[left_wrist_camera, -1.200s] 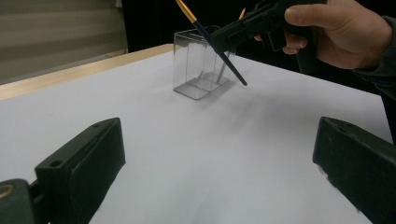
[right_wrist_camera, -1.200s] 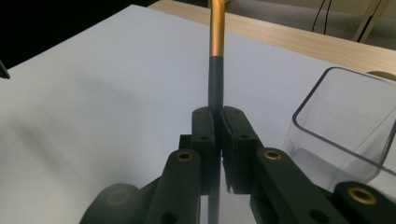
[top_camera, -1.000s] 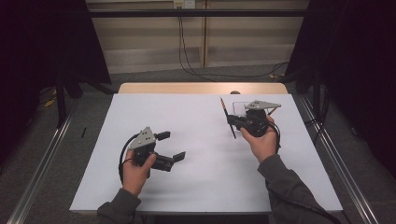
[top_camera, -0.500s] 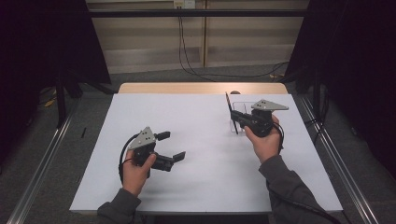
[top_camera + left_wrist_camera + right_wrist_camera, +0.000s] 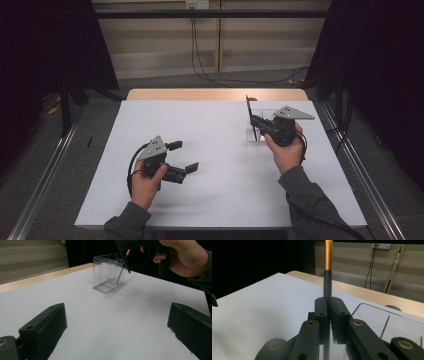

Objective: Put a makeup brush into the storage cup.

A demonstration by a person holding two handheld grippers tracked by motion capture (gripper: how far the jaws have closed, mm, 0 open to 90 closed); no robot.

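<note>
While the left gripper (image 5: 184, 156) is resting wide open and empty at lower left, the right gripper (image 5: 254, 120), farther up at right, is clamping a black-and-gold stick (image 5: 327, 270) upright above the clear box (image 5: 108, 272)

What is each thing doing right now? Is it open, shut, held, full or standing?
Left hand-held gripper: open, nothing between its jaws, low over the table.
Right hand-held gripper: shut on the thin stick.
Thin stick: black with an orange band, held about upright, its lower end over the clear box.
Clear box: upright on the table, open on top; contents hard to tell.
White table: flat, bears the box.
</note>
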